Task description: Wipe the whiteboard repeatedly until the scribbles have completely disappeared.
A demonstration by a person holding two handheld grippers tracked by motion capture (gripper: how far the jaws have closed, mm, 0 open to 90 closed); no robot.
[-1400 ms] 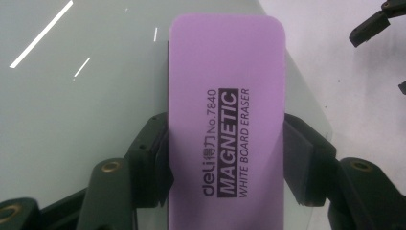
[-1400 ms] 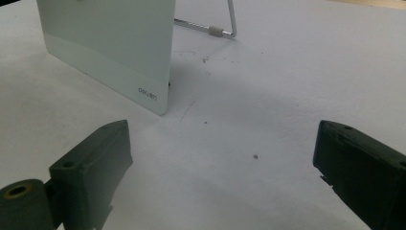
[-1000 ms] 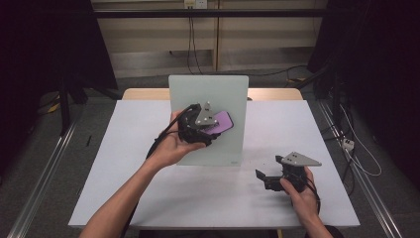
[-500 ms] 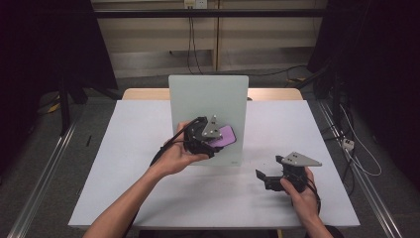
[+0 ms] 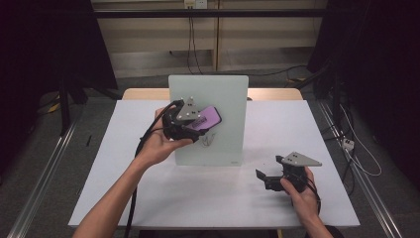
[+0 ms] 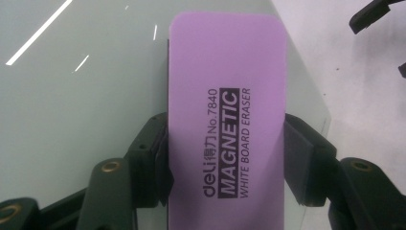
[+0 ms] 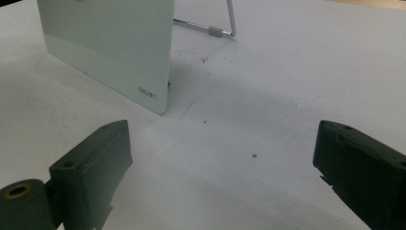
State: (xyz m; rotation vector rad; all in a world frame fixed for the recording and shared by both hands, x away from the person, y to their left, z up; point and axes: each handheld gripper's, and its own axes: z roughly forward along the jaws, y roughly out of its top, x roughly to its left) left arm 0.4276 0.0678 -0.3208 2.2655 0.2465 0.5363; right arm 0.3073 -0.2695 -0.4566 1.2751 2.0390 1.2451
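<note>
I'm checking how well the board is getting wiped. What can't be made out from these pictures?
- Whether the eraser touches the board: its underside faces away in the left gripper view.
- The scribble: too small to read in the high view.
- The board's stand: cut off by the top edge in the right gripper view.

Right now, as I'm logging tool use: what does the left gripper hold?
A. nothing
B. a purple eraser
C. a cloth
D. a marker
B: the left gripper has its jaws clamped on both sides of the purple eraser, which sits against the whiteboard.
</note>
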